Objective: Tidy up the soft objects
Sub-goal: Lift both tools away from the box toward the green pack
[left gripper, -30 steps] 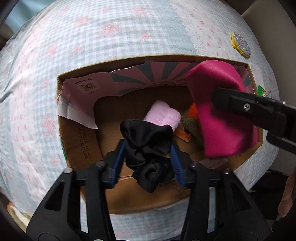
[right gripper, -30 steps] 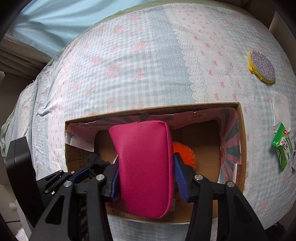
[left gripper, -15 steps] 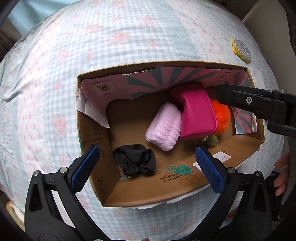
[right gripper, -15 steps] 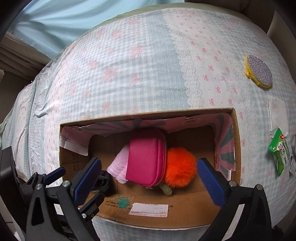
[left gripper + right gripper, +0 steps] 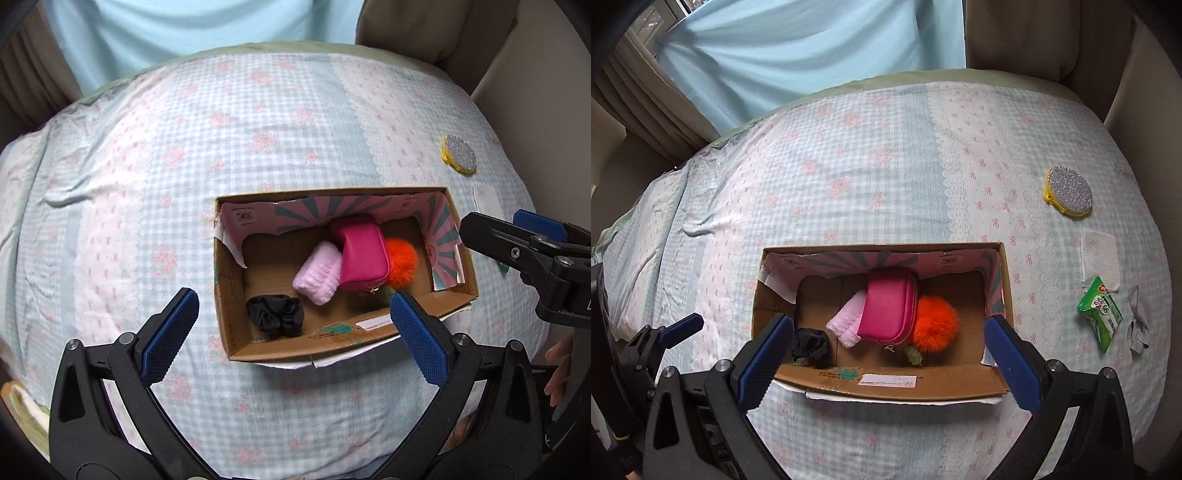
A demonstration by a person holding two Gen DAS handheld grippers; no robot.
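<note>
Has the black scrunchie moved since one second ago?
Yes. The scrunchie has dropped from the left gripper, whose jaws just opened, into the box, near its left wall.

One box (image 5: 886, 384) is sitting on the bed (image 5: 849, 166). Four soft things are lying inside it: one black scrunchie (image 5: 275, 314), one pale pink fluffy roll (image 5: 318, 275), one magenta pouch (image 5: 888, 310) and one orange pompom (image 5: 936, 323). Four more things are lying on the bed outside the box: one glittery oval pad (image 5: 1069, 190), one white mesh square (image 5: 1099, 253), one green packet (image 5: 1100, 314) and one grey bow (image 5: 1137, 325). Two grippers are showing, left (image 5: 293, 336) and right (image 5: 892, 356).
</note>
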